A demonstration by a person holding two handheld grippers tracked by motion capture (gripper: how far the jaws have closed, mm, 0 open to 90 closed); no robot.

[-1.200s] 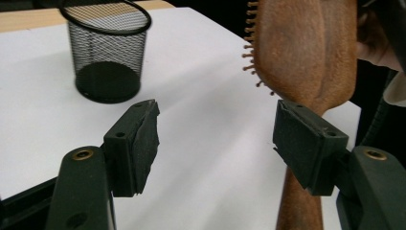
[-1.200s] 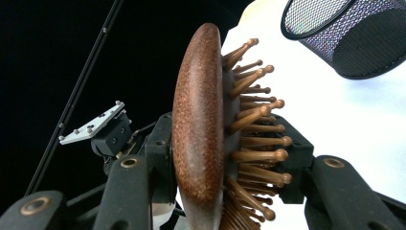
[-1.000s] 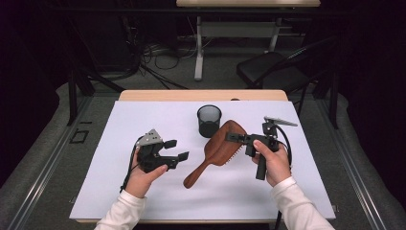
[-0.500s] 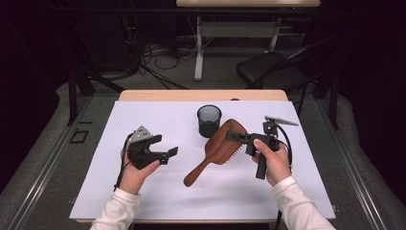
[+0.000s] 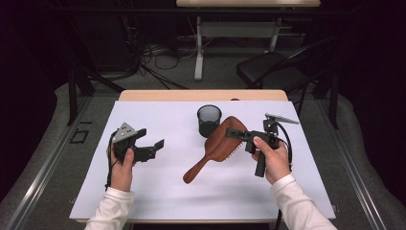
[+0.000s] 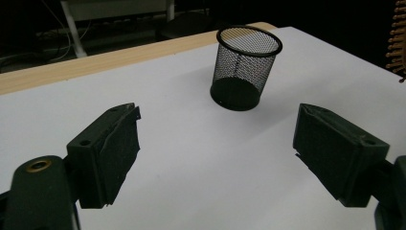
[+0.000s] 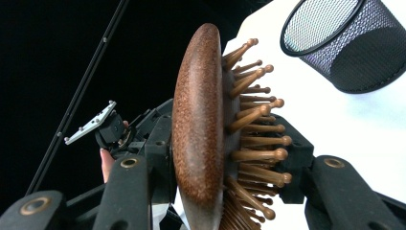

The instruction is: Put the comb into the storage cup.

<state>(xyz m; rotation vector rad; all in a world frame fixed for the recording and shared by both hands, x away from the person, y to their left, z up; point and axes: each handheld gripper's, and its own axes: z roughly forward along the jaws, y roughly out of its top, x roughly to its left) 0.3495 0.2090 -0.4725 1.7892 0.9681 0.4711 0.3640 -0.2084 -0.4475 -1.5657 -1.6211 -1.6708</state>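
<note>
A brown wooden hairbrush (image 5: 216,147) hangs over the white sheet with its handle slanting down to the front left. My right gripper (image 5: 235,134) is shut on its head, one jaw on the smooth back and one on the bristle side. Seen from the right gripper view, the brush (image 7: 198,129) stands edge-on between the jaws of my right gripper (image 7: 225,165). My left gripper (image 5: 152,139) is held above the sheet to the left, apart from the handle. Its jaws have just been opening and nothing is between them, as seen in the left gripper (image 6: 215,153) view.
A black mesh cup (image 5: 209,120) stands upright behind the brush head, also seen as the cup (image 6: 245,67) and the cup (image 7: 335,43). The white sheet (image 5: 158,196) covers a wooden table (image 5: 167,95). A chair (image 5: 268,72) and cables lie beyond.
My left gripper has drawn back to the left, away from the brush handle, with its jaws spread wider. The right hand and the brush have not moved.
</note>
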